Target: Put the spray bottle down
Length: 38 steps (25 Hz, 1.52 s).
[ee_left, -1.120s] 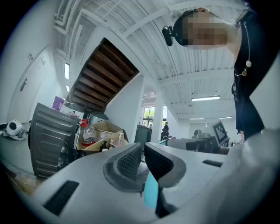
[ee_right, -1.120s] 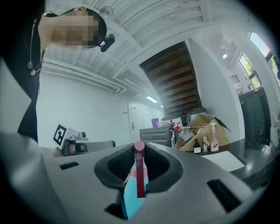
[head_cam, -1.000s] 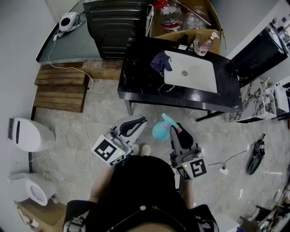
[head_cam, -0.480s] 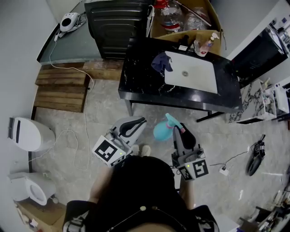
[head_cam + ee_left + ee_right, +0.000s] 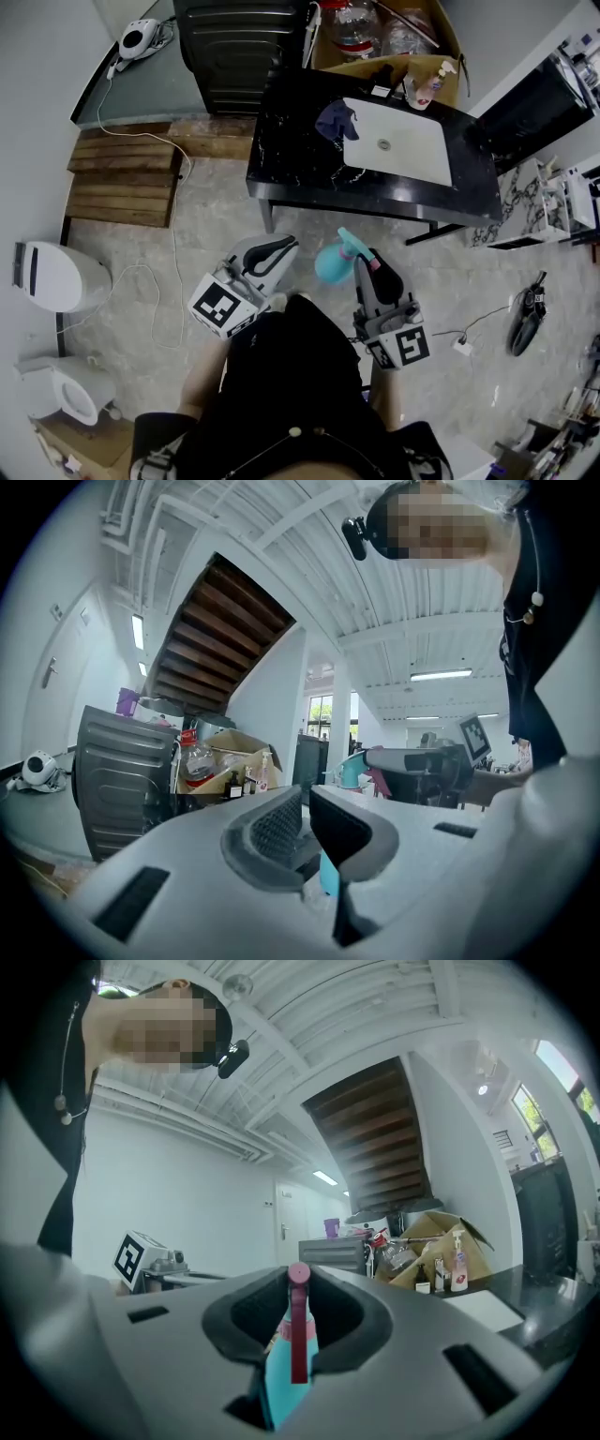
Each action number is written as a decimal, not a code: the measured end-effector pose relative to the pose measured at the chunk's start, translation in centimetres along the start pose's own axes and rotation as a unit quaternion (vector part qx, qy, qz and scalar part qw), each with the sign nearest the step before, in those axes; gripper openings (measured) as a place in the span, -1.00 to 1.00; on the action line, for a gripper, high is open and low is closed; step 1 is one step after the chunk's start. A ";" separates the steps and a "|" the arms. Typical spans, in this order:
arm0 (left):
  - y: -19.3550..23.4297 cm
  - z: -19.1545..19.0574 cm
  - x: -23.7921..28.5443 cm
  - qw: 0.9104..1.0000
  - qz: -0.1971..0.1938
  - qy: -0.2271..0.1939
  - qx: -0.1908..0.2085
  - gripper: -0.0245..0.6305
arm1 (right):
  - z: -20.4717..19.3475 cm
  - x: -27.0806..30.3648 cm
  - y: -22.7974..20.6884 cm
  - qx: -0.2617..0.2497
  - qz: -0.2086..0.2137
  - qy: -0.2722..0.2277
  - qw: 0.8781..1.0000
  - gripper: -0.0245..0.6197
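Two claws hover over the floor on the near side of the black bench (image 5: 300, 183). The right claw (image 5: 364, 269) grips the teal spray bottle (image 5: 330, 265) near its pink trigger. The left claw (image 5: 273, 254) is closed on nothing. I would carry the bottle over bare bench, lower it upright until its base rests, then release. The white basin (image 5: 412, 159) looks empty, and the far cardboard box (image 5: 412, 67) holds bottles.

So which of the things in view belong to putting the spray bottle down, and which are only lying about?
Belong to the job:
spray bottle, held in the right gripper
black table, probably where it goes

Only lying about:
dark cloth
pump bottle
cardboard box
wooden boards
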<state>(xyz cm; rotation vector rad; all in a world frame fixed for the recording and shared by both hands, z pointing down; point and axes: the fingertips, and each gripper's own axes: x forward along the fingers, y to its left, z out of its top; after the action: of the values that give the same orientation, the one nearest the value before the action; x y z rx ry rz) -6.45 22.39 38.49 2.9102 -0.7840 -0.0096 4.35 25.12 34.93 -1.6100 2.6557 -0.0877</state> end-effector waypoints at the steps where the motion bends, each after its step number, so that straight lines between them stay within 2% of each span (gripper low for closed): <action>1: 0.0 -0.1 -0.2 1.000 -0.001 0.001 0.000 -0.84 | -0.1 0.0 0.2 -0.002 -0.001 0.001 1.000 -0.71; 7: 0.5 -1.0 -0.3 1.000 -0.003 0.007 -0.010 -0.84 | 0.0 0.6 0.1 0.001 0.001 -0.006 1.000 -0.71; 14: 2.9 -0.8 2.5 1.000 -0.001 0.005 -0.016 -0.84 | 1.3 4.0 -3.1 0.008 0.004 -0.034 0.999 -0.71; 25: 11.2 0.2 10.8 0.999 0.037 0.012 -0.020 -0.84 | 1.5 13.4 -13.9 -0.020 0.000 -0.032 0.999 -0.71; 33: 17.1 0.0 16.0 0.996 0.080 0.025 -0.032 -0.84 | 1.0 21.7 -21.0 -0.025 0.018 -0.025 0.999 -0.71; 38: 19.4 -0.6 18.0 0.993 0.106 0.040 -0.041 -0.84 | 0.0 26.2 -23.9 -0.021 0.040 -0.015 0.999 -0.71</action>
<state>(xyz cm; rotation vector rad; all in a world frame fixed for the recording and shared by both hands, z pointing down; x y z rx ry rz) -0.51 -3.19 41.96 2.7177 -1.0468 0.0924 13.35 -9.09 36.52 -1.5012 2.7134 -0.0062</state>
